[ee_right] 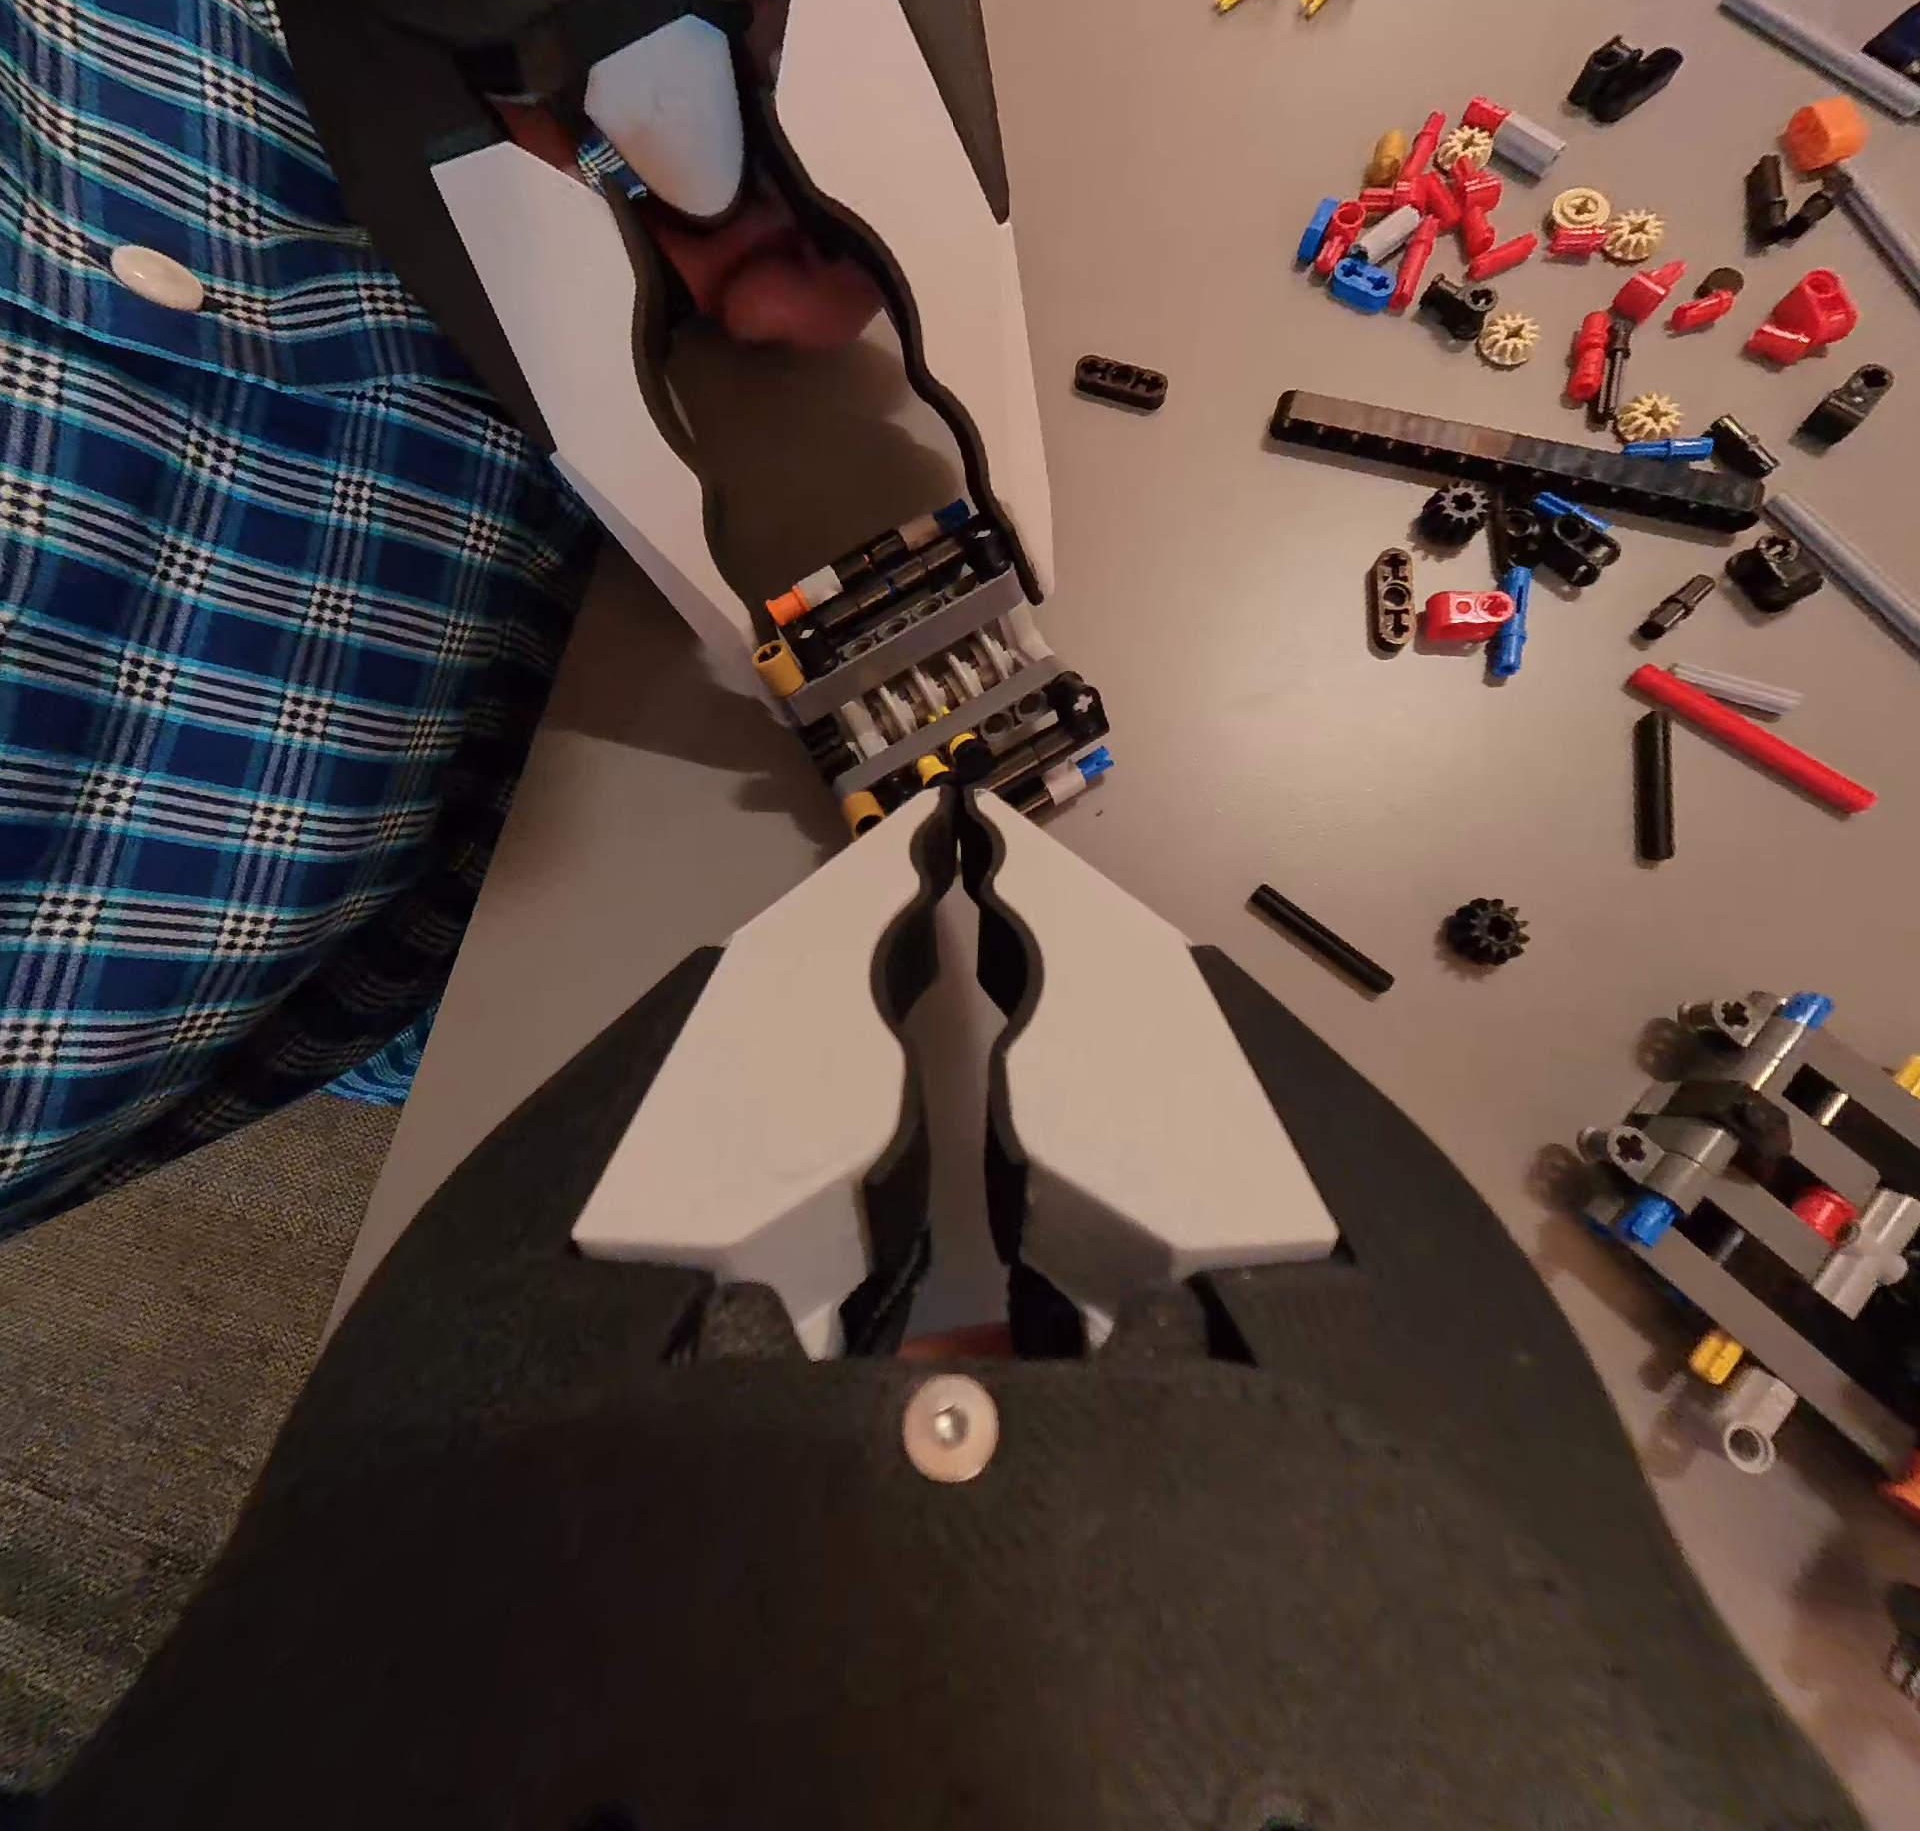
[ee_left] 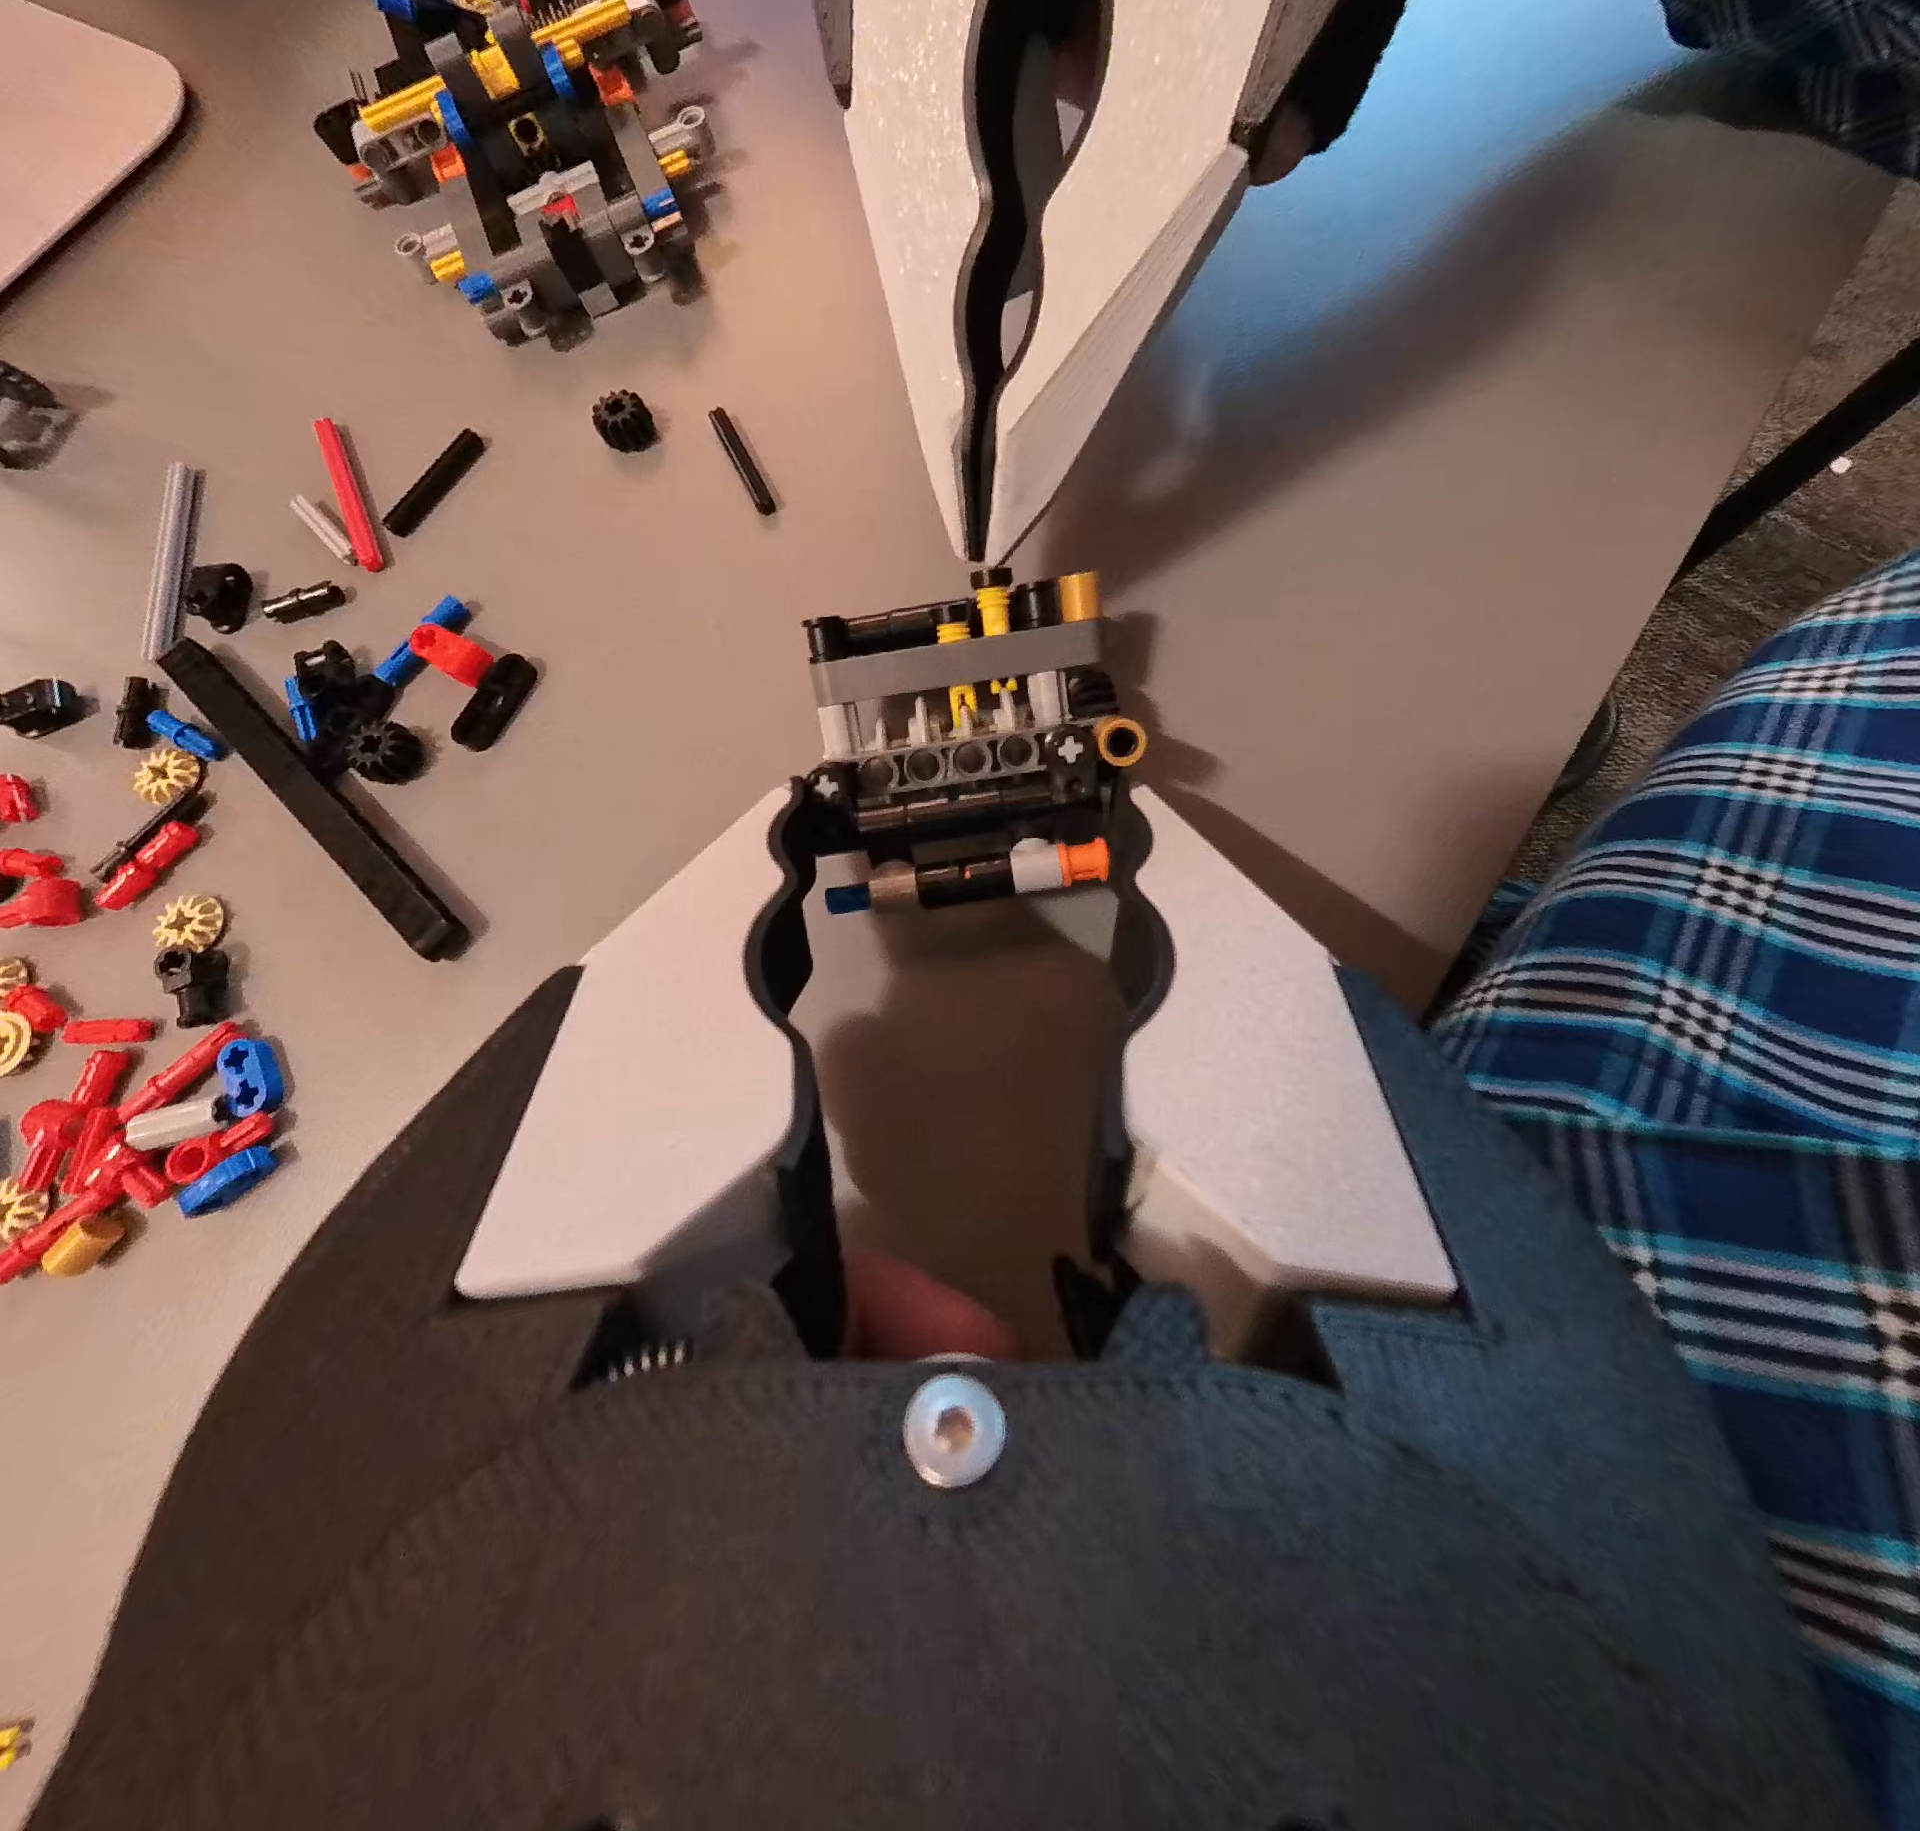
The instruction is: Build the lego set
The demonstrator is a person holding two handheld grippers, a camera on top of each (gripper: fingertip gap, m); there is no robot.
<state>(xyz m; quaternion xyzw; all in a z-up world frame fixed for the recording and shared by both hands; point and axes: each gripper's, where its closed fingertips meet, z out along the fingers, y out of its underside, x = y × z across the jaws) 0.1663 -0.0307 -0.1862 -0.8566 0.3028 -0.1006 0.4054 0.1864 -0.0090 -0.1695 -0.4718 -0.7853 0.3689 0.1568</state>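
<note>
Clamping small lego assembly point(ee_left: 961, 742) from its near end, left gripper point(ee_left: 961, 825), right gripper point(ee_right: 961, 794) opposite, pinched on yellow pin point(ee_left: 994, 605)

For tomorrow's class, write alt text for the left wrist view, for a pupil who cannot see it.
The left gripper clamps a small grey and black lego subassembly above a grey table, while the right gripper, coming from above, pinches a yellow pin at its top. Loose red, blue and black pieces and a larger build lie to the left.
</note>
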